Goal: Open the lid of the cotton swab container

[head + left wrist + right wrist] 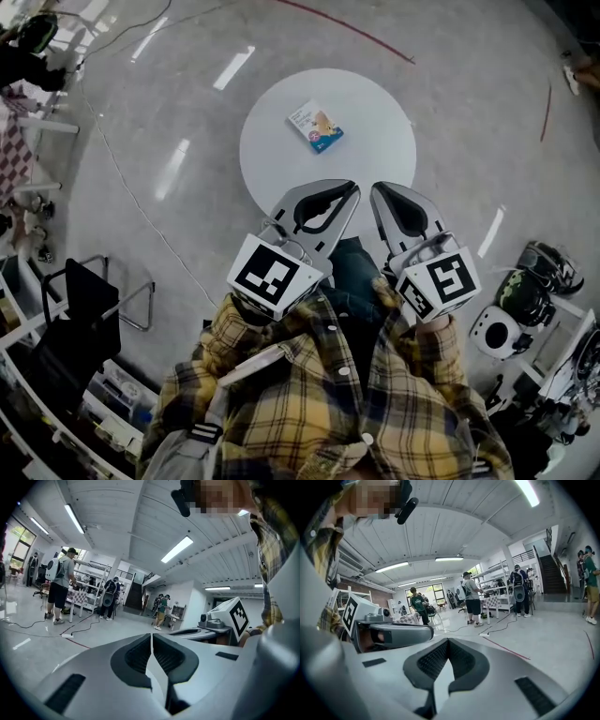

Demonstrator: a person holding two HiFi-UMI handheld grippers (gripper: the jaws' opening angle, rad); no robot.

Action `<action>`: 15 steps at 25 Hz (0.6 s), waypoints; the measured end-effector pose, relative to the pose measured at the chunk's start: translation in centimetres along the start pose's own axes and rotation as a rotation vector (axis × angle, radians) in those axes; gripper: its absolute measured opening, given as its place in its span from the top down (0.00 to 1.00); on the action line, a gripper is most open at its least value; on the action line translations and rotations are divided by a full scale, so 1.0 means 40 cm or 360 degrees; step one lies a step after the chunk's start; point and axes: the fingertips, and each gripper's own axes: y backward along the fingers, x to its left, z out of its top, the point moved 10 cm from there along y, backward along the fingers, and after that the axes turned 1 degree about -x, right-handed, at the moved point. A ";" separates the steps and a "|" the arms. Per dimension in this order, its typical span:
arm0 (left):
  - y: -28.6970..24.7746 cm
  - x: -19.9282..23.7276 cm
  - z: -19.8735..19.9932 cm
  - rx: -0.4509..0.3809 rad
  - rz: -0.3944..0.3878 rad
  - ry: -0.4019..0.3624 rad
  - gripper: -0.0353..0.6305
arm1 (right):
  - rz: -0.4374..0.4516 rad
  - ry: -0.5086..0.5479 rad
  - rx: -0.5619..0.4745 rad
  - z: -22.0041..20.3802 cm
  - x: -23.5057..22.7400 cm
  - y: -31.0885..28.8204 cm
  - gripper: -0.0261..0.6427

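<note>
The cotton swab container (316, 127), a flat white and blue pack, lies on the far part of a round white table (375, 141); its lid looks closed. My left gripper (349, 187) and right gripper (380, 190) hover side by side over the table's near edge, close to the person's body and well short of the container. Both are shut with nothing between the jaws. The left gripper view shows its shut jaws (152, 634) aimed level across the room, and the right gripper view shows the same (448, 640). The container shows in neither gripper view.
A black chair (89, 300) and shelving stand at the left. Helmets and gear (525, 291) lie on the floor at the right. A cable (131, 197) crosses the floor left of the table. Several people (472, 597) stand by tables far across the room.
</note>
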 end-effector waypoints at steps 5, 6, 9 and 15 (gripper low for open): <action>-0.035 0.003 -0.006 0.0022 0.0022 0.0000 0.90 | 0.0028 -0.0023 0.0015 -0.008 -0.034 -0.002 0.94; -0.041 0.003 -0.008 0.0027 0.0025 0.0002 0.90 | 0.0030 -0.0029 0.0017 -0.011 -0.041 -0.003 0.94; -0.055 0.002 -0.009 0.0039 0.0024 0.0007 0.90 | 0.0031 -0.0043 0.0020 -0.013 -0.056 -0.006 0.94; -0.075 0.011 -0.019 0.0035 0.0019 0.0007 0.90 | 0.0040 -0.0066 0.0051 -0.027 -0.077 -0.017 0.94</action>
